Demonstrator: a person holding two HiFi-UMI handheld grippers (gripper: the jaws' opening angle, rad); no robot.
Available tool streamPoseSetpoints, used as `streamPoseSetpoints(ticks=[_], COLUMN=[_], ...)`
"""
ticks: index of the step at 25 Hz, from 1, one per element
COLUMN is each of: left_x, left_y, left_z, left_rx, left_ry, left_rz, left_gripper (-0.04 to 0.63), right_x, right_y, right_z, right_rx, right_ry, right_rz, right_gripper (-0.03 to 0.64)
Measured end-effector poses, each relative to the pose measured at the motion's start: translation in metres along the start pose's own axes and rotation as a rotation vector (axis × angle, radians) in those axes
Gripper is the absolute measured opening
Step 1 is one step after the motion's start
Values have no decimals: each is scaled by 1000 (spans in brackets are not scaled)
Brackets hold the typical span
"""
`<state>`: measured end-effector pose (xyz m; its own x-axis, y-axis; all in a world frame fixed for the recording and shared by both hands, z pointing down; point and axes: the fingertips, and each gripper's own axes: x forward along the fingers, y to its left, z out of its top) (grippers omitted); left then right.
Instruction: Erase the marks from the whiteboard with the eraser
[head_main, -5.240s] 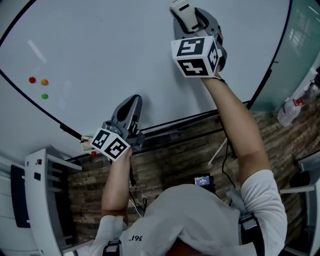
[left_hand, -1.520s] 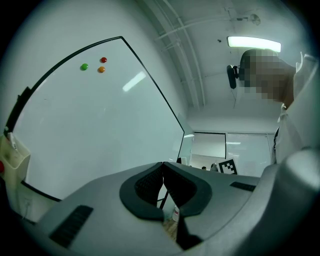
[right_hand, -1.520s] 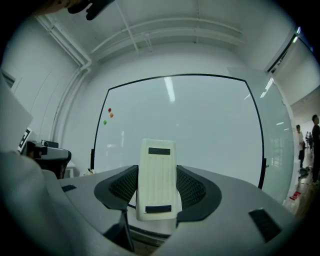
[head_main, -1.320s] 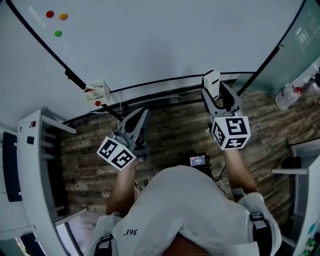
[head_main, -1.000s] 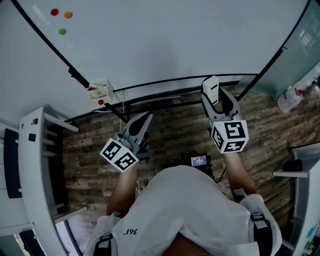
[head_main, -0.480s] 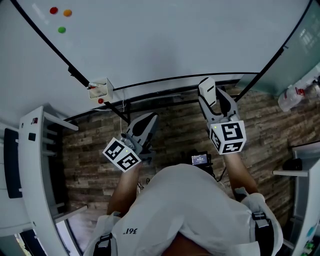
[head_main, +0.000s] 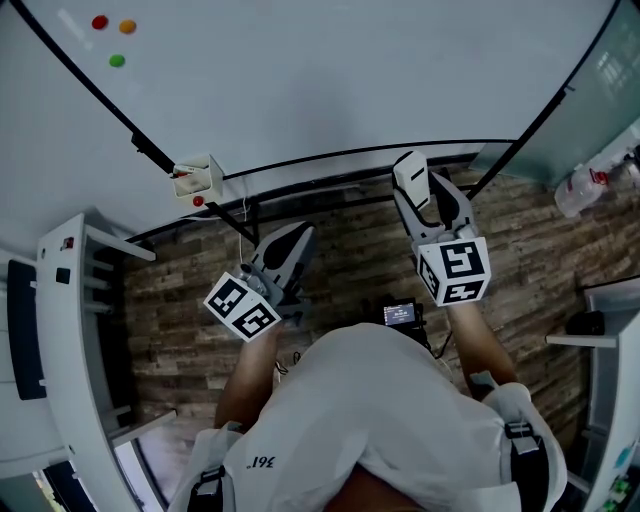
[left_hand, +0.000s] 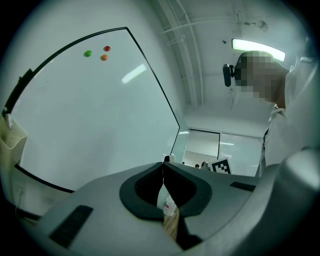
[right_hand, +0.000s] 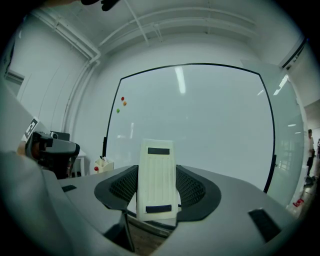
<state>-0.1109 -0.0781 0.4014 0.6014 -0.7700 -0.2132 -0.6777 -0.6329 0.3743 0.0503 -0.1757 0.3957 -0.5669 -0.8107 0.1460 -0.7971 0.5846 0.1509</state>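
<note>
Whiteboard: we saw a large white board with a thin black frame (head_main: 330, 80) filling the upper part of the head view.
Floor: brown wooden planks (head_main: 350, 250) lay below the board's lower edge.
Person: a white-shirted figure (head_main: 370, 420) stood facing the board with both arms forward.
Right gripper: the grey two-jaw tool with a marker cube (head_main: 432, 203) pointed at the board's lower edge, and its jaws were clamped on the eraser.
Left gripper: the matching grey tool (head_main: 293, 238) hung over the floor, short of the board. We found its jaws pressed together with nothing between them.
Eraser: the cream ribbed rectangular block with two dark strips (right_hand: 157, 175) stood upright between the right jaws, just by the board's lower edge. We could not tell whether it touched the board.
Holder: a small cream box (head_main: 195, 178) sat at the board's lower left corner.
Magnets: we counted a red (head_main: 99, 21), an orange (head_main: 127, 27) and a green dot (head_main: 117, 60) near the board's left edge.
</note>
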Motion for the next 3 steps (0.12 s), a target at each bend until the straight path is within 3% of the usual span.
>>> streamPoseSetpoints(ticks=[3], left_x=[1], left_y=[1], left_z=[0], left_rx=[5], left_ry=[-2], left_rz=[-2], left_gripper=[8], right_x=[2], right_y=[0], right_z=[0], right_rx=[-2], right_ry=[-2], right_rz=[0], right_gripper=[254])
